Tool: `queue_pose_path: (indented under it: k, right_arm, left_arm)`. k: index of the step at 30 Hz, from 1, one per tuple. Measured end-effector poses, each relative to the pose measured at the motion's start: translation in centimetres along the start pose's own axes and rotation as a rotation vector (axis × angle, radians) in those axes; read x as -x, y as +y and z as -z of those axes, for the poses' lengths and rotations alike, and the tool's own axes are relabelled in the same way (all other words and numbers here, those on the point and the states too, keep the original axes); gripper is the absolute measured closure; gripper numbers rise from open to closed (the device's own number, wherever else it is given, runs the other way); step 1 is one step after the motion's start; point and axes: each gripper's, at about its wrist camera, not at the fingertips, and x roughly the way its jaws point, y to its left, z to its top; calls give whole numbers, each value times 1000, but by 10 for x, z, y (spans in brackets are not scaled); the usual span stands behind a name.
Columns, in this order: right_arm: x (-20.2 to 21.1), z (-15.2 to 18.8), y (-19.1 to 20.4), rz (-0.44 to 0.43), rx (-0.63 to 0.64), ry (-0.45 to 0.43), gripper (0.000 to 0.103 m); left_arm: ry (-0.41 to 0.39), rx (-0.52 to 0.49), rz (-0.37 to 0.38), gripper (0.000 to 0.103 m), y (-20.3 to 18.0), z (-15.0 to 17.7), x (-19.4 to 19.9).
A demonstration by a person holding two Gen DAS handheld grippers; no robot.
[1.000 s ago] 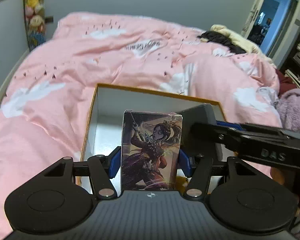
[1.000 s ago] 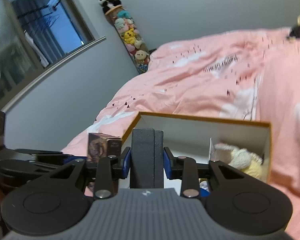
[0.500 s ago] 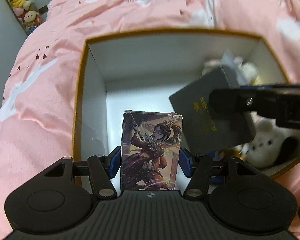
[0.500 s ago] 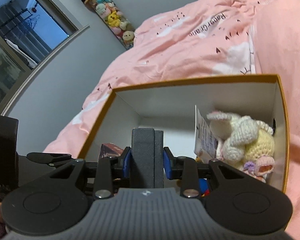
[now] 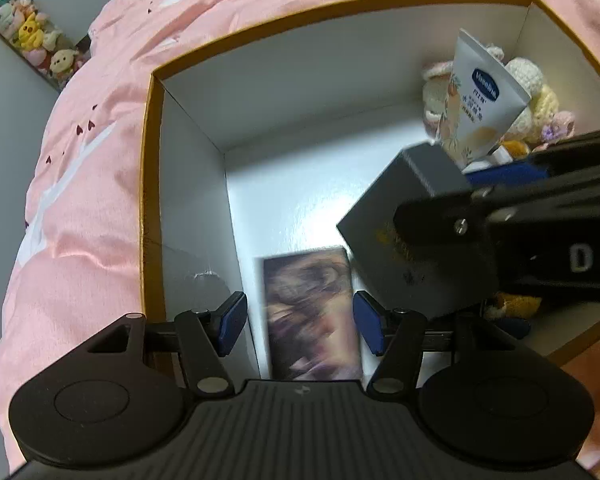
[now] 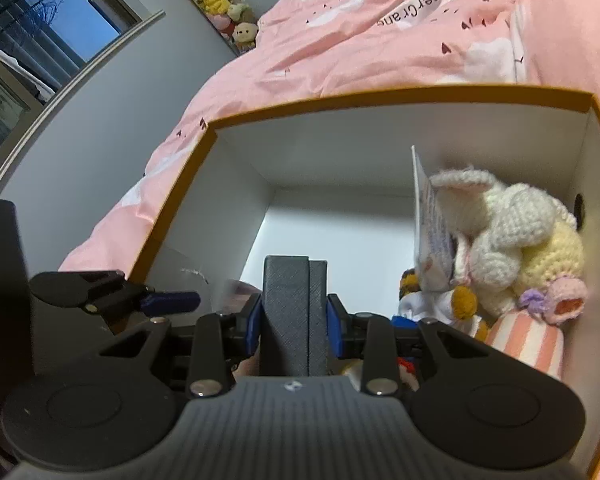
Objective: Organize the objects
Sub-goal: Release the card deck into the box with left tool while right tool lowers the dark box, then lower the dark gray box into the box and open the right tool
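- Container: your orange-rimmed box with white walls sits on the pink duvet, top open, both grippers reaching into it.
- Left gripper: jaws stand wide, with a gap showing on each side of the illustrated card box; the pads do not press it. The card box is blurred, so whether it is falling or already resting on the floor of the box, by the left wall, cannot be told.
- Right gripper: narrow, clamped on the grey textured case, which stands upright between the blue pads and hangs above the floor of the box.
- Already stowed, right side of the box: 1 crocheted white bunny, 1 Vaseline tube leaning against it, 1 pink striped item, plus small toys too hidden to name.
- Step in hand, as judged: item 1 (card box) just let go; item 2 (grey case) on its way in.
- Next move, as judged: lift your left gripper straight up so the pads do not catch the card box. Lower the grey case onto the bare white floor between the card box and the toys, then open. The case's corner hangs close above the card box, so keep it from knocking that over.
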Motion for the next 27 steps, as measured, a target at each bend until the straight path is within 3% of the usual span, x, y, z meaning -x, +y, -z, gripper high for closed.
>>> queue_pose_path:
  k: [4,7,11,14,18,27]
  right_arm:
    - [-3,3,3,36,15,13,68]
    - [-3,2,9,67,33,15,68]
    - [-6,2,16,115,34,43,68]
    - [-11,4,21,139,30,73,68]
    - [-21,7,25,156,0,109,68]
    - [-32,8,19,78,-121,163,68]
  left_arm:
    - [-52,45,43,34,14,5,13]
    - [-157,91,89,36,31,13,41]
    - [-243,178,61,55,52,24,65]
    - [-301,271,46,58,71,31,76]
    - [-275,378,43,62,89,38,65]
    - [-264,431,85,64,96,54,56]
